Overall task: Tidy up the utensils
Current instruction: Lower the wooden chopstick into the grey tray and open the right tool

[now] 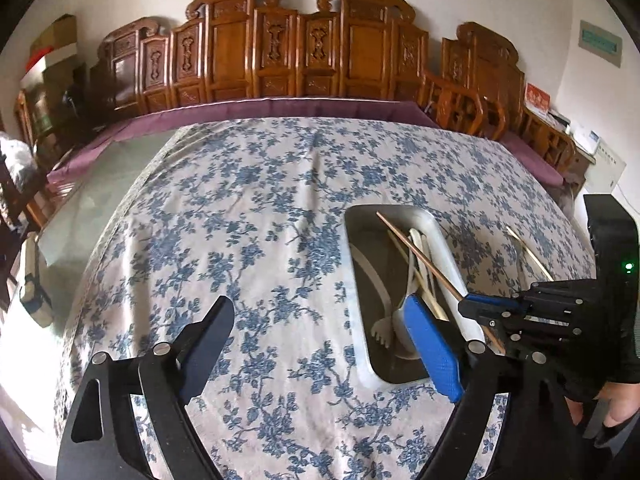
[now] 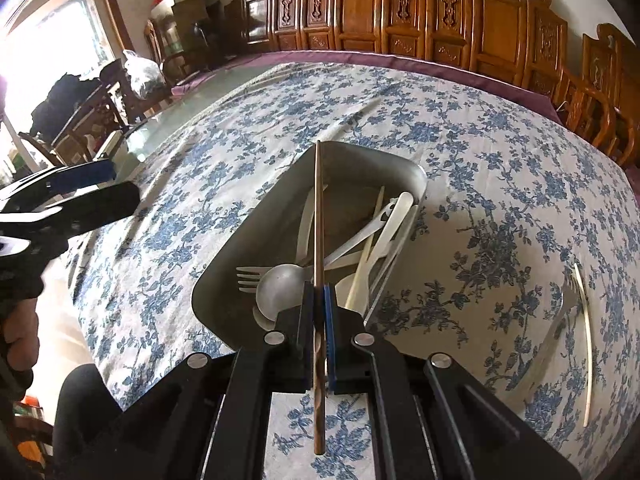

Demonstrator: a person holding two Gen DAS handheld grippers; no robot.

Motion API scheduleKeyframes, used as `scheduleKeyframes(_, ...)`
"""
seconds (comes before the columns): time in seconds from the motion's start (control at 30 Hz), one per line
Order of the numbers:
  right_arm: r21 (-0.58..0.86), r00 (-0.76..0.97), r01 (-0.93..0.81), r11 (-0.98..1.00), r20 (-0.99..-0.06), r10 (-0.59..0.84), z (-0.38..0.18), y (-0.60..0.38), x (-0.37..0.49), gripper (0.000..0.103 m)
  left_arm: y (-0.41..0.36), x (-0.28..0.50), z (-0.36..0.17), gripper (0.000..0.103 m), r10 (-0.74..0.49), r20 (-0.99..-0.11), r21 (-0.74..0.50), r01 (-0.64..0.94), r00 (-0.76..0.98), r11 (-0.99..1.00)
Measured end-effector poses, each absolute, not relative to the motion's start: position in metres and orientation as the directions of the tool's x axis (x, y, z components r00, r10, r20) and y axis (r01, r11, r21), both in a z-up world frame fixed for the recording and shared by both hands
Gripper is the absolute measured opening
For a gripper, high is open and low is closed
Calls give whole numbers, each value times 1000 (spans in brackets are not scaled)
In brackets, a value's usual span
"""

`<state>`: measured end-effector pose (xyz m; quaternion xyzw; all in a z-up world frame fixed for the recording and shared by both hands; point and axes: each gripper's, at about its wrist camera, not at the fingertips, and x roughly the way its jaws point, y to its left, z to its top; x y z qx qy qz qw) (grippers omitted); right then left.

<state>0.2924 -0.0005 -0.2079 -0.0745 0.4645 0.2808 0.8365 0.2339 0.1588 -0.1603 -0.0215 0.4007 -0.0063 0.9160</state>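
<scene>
Utensil sorting appears well advanced on a table spread with a blue-flowered tablecloth (image 1: 260,208). The metal tray (image 2: 224,276) already holds a heap of cutlery: a metal spoon (image 2: 280,284), a fork (image 2: 246,278) beside it, and several pale plastic pieces (image 2: 384,232) crossed over one another.

The right gripper (image 2: 319,304) is clamped on a brown wooden chopstick (image 2: 318,208), which points toward 12 o'clock above the tray, not yet set down. In the left wrist view the same chopstick (image 1: 416,252) slants over the tray (image 1: 444,240) from the right gripper (image 1: 468,306) at 4 o'clock.

The left gripper (image 1: 320,344) stands wide apart and empty over bare cloth at 6 o'clock; it shows again at 9 o'clock in the right wrist view (image 2: 100,188), clear of the tray.

Still left outside, by the look of it: a clear plastic fork (image 2: 560,312) and a pale chopstick (image 2: 586,344) lying side by side on the cloth at 4 o'clock of the tray.

Carved wooden chairs (image 1: 304,48) line the far side at 12 o'clock, well apart from the work. Nothing blocks the tray, though the crossed pieces inside may leave the chopstick propped on them.
</scene>
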Motion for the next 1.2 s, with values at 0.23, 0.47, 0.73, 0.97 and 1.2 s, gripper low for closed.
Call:
scheduleKeyframes(0.23, 101, 416, -502, 859, -842, 343, -220, 17, 306, 6, 172, 231, -157, 83, -32, -728, -68, -25, 685, 997)
scheduleKeyframes(0.47, 128, 412, -463, 877, -845, 341, -228, 19, 321, 6, 172, 228, -158, 83, -28, -729, -61, -24, 684, 998)
scheduleKeyframes(0.73, 159, 410, -461, 873, -834, 369, -224, 23, 329, 6, 166, 230, -162, 83, -35, -737, -60, -14, 676, 998)
scheduleKeyframes(0.97, 176, 419, -480, 859, -815, 401, -221, 15, 325, 7, 159, 228, -162, 83, -41, -736, -56, -1, 676, 998)
scheduleKeyframes(1.2, 128, 495, -525, 841, -758, 425, -192, -34, 300, 12, 145, 225, -160, 83, -52, -732, -46, 26, 679, 999)
